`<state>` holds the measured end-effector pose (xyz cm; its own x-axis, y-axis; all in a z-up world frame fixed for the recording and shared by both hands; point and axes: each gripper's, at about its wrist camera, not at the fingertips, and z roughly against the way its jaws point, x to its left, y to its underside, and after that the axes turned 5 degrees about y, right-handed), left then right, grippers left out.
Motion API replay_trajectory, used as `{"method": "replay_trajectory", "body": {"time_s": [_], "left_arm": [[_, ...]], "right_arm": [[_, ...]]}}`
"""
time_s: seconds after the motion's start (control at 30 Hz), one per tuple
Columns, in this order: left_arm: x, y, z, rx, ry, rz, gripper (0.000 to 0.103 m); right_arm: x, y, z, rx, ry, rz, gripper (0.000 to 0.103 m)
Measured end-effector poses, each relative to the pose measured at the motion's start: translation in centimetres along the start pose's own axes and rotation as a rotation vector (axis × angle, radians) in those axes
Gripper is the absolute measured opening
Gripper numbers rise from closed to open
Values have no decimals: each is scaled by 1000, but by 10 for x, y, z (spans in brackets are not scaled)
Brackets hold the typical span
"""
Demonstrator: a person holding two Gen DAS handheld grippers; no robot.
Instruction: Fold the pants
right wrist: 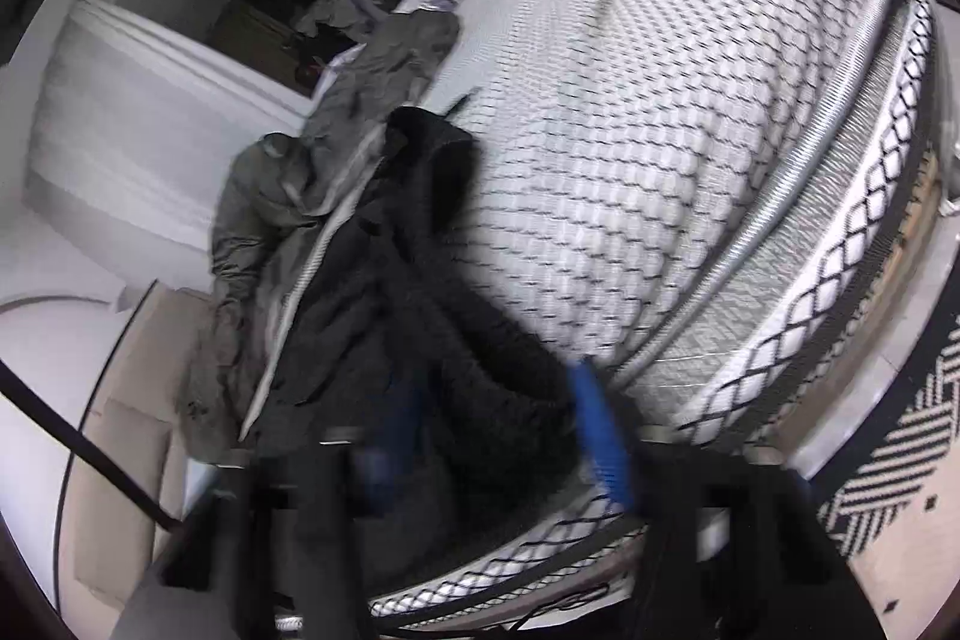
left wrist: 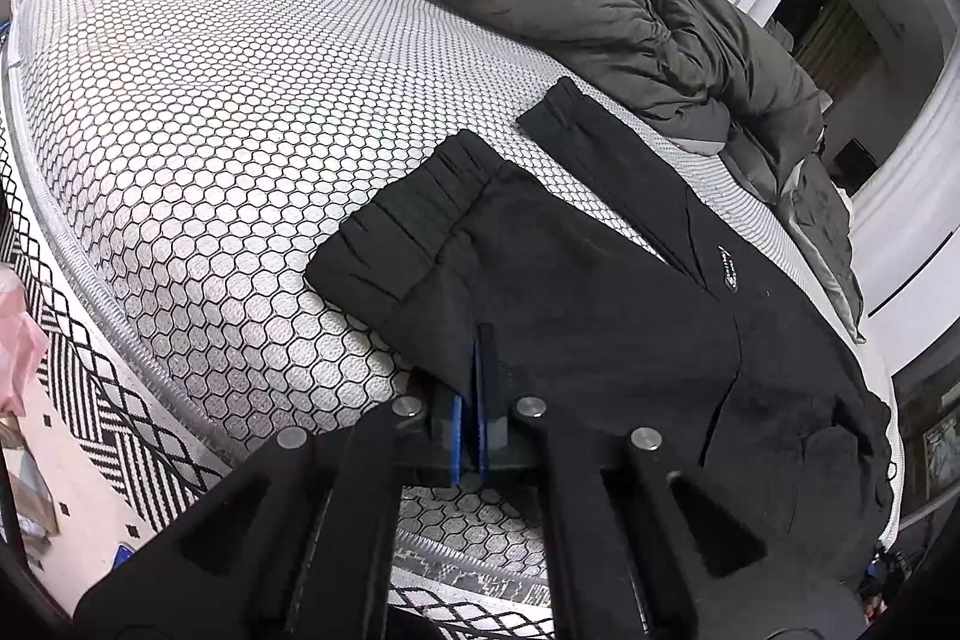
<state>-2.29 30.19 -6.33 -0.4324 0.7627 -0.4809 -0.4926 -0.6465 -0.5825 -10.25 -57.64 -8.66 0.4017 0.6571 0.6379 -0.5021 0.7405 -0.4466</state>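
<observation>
Pants (left wrist: 576, 316), soft and limp, drape the mattress (left wrist: 210, 148) edge; my left gripper (left wrist: 477, 340) pinches their hem, right gripper (right wrist: 498, 430) gapes over bunched cloth.

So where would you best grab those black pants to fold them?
Probably at the ribbed cuff of the near leg, coming from the bed's near edge. That end lies flat and free on the mattress, so fingers could slide under it. The left gripper is already shut on the pants along that side.
</observation>
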Motion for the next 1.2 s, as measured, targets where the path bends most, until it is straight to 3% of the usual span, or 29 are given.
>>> {"method": "replay_trajectory", "body": {"time_s": [0.07, 0.13, 0.23, 0.37, 0.4, 0.43, 0.47, 0.5, 0.57, 0.6, 0.8, 0.83, 0.87, 0.93, 1.03, 1.13, 1.2], "left_arm": [[-2, 1, 2, -2, 4, 2, 0], [-2, 2, 3, -4, 7, -2, 0], [1, 4, 1, -2, 18, -5, 1], [13, 9, 9, -10, 55, 7, 1], [14, 9, 12, -8, 60, 6, 2], [15, 11, 16, -5, 62, 4, 7], [16, 12, 20, -3, 66, 1, 16], [18, 14, 24, -3, 75, -2, 23], [19, 20, 33, -7, 104, 0, 53], [19, 22, 34, -1, 117, 2, 56], [22, 30, 24, 42, 140, 30, 57], [24, 30, 25, 41, 145, 43, 57], [24, 31, 25, 39, 145, 52, 57], [26, 33, 31, 31, 141, 56, 57], [27, 35, 36, 26, 132, 49, 57], [20, 37, 32, 36, 153, 29, 56], [12, 36, 28, 26, 154, 12, 48]], "right_arm": [[6, -4, 5, -14, -10, 28, 12], [26, -7, 27, -76, -25, 137, 11], [34, -6, 53, -132, -28, 187, 11], [4, 4, 36, -41, 99, 140, 16], [-3, 8, 34, -21, 87, 119, 16], [-8, 13, 34, -9, 53, 107, 23], [-11, 18, 37, -7, 24, 100, 39], [-13, 21, 39, -11, 11, 98, 46], [-16, 29, 42, -20, -51, 91, 51], [-17, 32, 41, -11, -87, 89, 51], [-10, 34, 3, 56, -141, 42, 51], [-10, 33, -3, 56, -138, 25, 47], [-9, 31, -7, 51, -140, 15, 28], [-4, 31, -2, 8, -156, 41, 20], [2, 34, 19, -65, -151, 110, 18], [-2, 33, 19, -63, -125, 97, 18], [0, 33, 15, -48, -113, 95, 18]]}}
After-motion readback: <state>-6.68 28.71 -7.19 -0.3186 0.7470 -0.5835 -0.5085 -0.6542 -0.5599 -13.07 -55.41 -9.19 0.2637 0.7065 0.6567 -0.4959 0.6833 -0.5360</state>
